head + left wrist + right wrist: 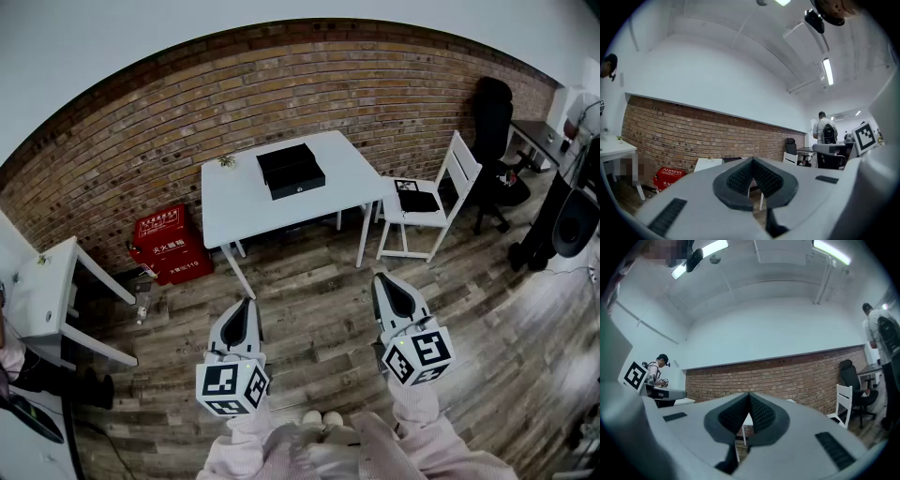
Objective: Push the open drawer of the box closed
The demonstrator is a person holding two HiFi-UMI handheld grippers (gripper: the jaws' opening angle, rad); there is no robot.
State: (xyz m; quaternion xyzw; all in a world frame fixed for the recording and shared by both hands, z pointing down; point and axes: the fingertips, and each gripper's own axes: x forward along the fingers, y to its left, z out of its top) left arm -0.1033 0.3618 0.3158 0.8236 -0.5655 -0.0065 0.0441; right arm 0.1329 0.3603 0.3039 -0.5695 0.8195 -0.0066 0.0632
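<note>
Backing onto brick wall [281, 84], white table [234, 199] bears box [292, 170]; left gripper [250, 303], right gripper [381, 279] closed, empty.

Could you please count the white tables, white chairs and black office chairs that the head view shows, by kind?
white tables: 2
white chair: 1
black office chair: 1
Total: 4

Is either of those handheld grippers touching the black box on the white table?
No: the left gripper and the right gripper both hang over the wooden floor, well short of the black box.
</note>
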